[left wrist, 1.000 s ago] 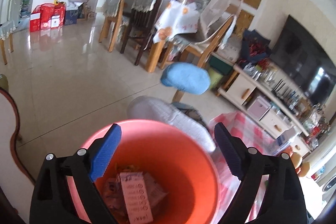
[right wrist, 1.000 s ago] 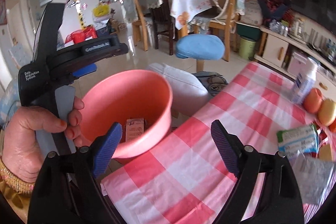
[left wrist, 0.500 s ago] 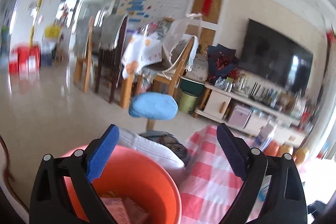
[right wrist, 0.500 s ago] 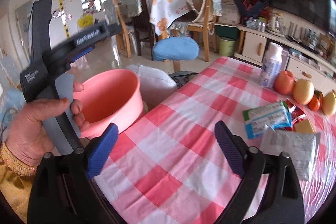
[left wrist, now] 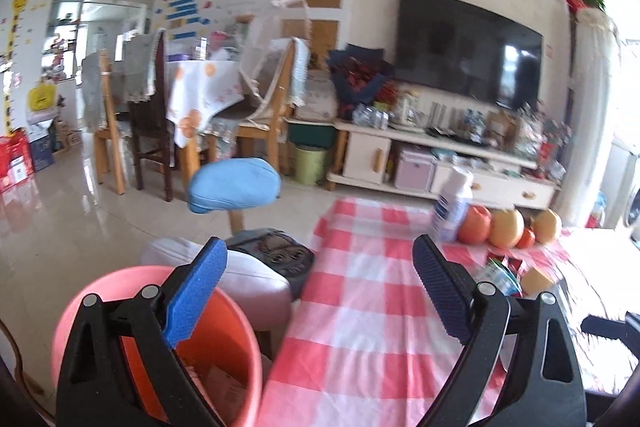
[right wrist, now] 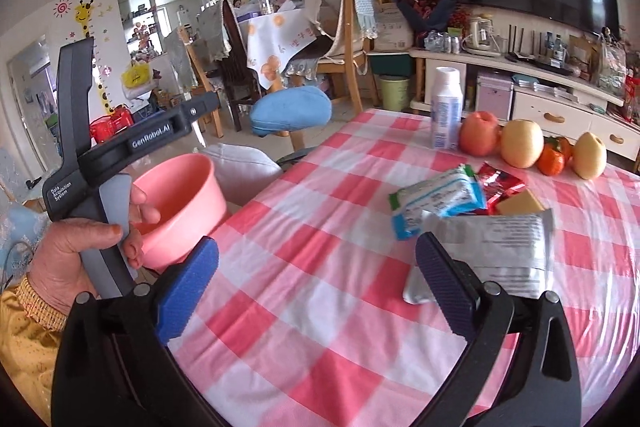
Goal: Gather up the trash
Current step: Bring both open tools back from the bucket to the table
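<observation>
**Pink basin at the desk edge, wrappers still on the cloth**

The pink basin (left wrist: 120,307) sits beside the desk (right wrist: 320,267), below its left edge; the left wrist view looks down into it and shows paper packets (left wrist: 224,387) on the bottom. The right wrist view sees only the basin's inner wall, not the contents. That view alone shows the trash clearly: a silver-grey pouch (right wrist: 492,251), a blue-and-white wrapper (right wrist: 436,199), a red foil packet (right wrist: 500,183) and a tan piece (right wrist: 520,205), lying close together near a white bottle (right wrist: 446,111) and a row of fruit (right wrist: 520,143).

The left tongs (left wrist: 320,291) stand released, empty. The right tongs (right wrist: 316,291) have just been opening, nothing between them, wide apart above the checked cloth, the pouch just beyond their right tip.
</observation>
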Tool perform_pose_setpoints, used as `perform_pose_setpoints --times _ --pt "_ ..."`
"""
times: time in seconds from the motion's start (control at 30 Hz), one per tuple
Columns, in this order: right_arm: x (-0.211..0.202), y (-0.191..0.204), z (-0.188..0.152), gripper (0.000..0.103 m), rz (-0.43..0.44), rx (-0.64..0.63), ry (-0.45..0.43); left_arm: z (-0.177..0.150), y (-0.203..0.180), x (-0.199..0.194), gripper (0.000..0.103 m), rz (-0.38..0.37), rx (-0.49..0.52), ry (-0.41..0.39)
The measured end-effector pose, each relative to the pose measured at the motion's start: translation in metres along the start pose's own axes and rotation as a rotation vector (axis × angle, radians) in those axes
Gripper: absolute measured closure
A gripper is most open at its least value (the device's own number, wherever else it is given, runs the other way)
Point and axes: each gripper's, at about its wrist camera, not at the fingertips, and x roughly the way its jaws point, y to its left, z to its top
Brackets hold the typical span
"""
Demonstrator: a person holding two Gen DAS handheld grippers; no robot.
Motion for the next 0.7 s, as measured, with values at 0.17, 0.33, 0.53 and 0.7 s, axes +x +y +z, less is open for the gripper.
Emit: perform_pose_setpoints --times 0.17,0.33,0.53,0.7 --pt "-0.011 -0.029 -0.006 0.004 -0.024 0.065 -0.005 -0.010 -0.028 0.009 0.010 -0.084 0.043 0.081" --pt "-0.022 -0.059 -0.009 0.004 -0.041 0.140 -0.014 -0.018 -0.055 0.020 0.010 -0.162 0.079 0.164" --pt "-0.036 -0.102 -0.012 0.004 -0.053 0.233 -0.032 -0.027 -0.087 0.024 0.010 -0.259 0.119 0.214" --pt "-0.046 -0.144 -0.016 0.004 -0.091 0.332 -0.056 -0.033 -0.111 0.038 0.010 -0.264 0.144 0.257"
